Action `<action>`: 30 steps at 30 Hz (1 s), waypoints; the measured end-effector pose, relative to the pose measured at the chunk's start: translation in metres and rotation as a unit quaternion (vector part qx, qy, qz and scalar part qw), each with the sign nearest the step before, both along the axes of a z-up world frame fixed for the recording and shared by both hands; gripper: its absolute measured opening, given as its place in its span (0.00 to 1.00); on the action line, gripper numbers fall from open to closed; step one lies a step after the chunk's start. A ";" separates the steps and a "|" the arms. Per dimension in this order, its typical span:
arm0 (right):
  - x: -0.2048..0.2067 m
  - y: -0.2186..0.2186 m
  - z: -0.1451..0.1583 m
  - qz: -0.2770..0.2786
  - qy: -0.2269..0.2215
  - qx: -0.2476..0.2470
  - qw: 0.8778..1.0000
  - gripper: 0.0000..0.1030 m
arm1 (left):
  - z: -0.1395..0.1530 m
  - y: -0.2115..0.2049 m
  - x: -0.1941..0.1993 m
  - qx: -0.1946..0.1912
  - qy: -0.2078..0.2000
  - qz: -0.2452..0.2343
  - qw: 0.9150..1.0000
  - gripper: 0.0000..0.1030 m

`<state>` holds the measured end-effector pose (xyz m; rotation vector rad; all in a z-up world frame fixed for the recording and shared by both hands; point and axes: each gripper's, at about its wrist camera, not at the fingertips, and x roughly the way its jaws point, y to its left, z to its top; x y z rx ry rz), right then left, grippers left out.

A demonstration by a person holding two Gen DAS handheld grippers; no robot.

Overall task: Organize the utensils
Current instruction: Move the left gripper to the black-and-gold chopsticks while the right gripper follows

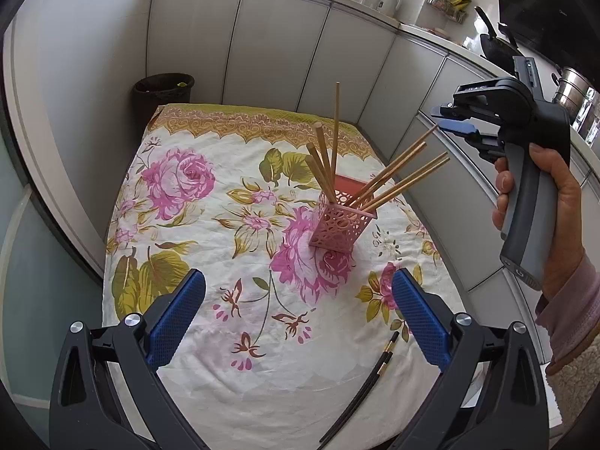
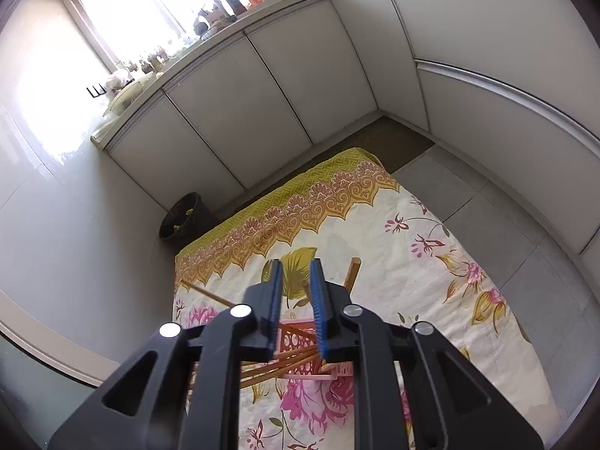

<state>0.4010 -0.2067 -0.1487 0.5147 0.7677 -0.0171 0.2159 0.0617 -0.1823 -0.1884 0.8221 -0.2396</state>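
A pink perforated square holder (image 1: 339, 225) stands on the floral tablecloth (image 1: 210, 225) and holds several wooden chopsticks (image 1: 397, 180) that lean out of it. Two black chopsticks (image 1: 365, 386) lie on the cloth at the near right. My left gripper (image 1: 298, 300) is wide open and empty, above the near part of the cloth. My right gripper (image 1: 455, 122) is held high to the right of the holder. In the right wrist view the right gripper (image 2: 296, 262) is partly open with nothing between its pads, and the holder (image 2: 296, 337) and wooden chopsticks (image 2: 285, 365) lie below it.
White cabinets (image 1: 270, 45) run along the back and right. A black waste bin (image 1: 163, 92) stands behind the table's far left corner. A kettle (image 1: 388, 2) and pots (image 1: 573, 86) are on the counter. Grey floor tiles (image 2: 468, 202) lie right of the table.
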 end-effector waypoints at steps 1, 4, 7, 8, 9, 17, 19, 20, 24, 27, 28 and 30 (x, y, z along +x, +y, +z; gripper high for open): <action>-0.005 0.001 0.005 0.003 -0.008 -0.007 1.000 0.41 | 0.000 0.002 0.001 -0.004 0.001 0.002 1.000 0.93; -0.024 0.004 0.029 0.009 -0.041 -0.032 0.999 0.52 | 0.002 0.004 0.003 -0.011 0.004 0.008 1.000 0.92; -0.057 -0.004 0.052 -0.010 -0.070 -0.032 0.997 0.73 | 0.003 0.001 0.002 -0.012 0.008 0.005 1.000 0.93; -0.071 -0.008 0.059 -0.022 -0.082 -0.032 0.996 0.82 | 0.003 -0.002 0.001 -0.008 0.011 0.002 1.000 0.93; -0.086 -0.012 0.065 -0.037 -0.092 -0.037 0.994 0.87 | 0.003 -0.005 0.000 -0.004 0.013 -0.002 1.000 0.93; -0.186 -0.055 0.030 -0.095 -0.020 -0.047 0.994 0.93 | -0.014 -0.045 -0.006 0.031 0.050 -0.064 0.996 0.93; -0.210 -0.059 0.005 -0.103 0.008 -0.072 0.992 0.93 | -0.020 -0.059 -0.006 0.038 0.065 -0.088 0.993 0.93; -0.221 -0.060 -0.007 -0.106 0.019 -0.088 0.990 0.93 | -0.024 -0.067 -0.006 0.045 0.074 -0.100 0.991 0.93; -0.270 -0.052 -0.044 -0.120 0.018 -0.168 0.978 0.93 | -0.045 -0.103 -0.002 0.085 0.118 -0.150 0.978 0.93; -0.295 -0.047 -0.064 -0.108 0.013 -0.199 0.974 0.93 | -0.070 -0.128 0.009 0.105 0.176 -0.178 0.962 0.93; -0.298 -0.048 -0.070 -0.100 0.022 -0.189 0.977 0.93 | -0.080 -0.138 0.014 0.113 0.201 -0.187 0.955 0.93; -0.298 -0.057 -0.086 -0.085 0.065 -0.149 0.983 0.94 | -0.097 -0.156 0.022 0.125 0.241 -0.194 0.943 0.93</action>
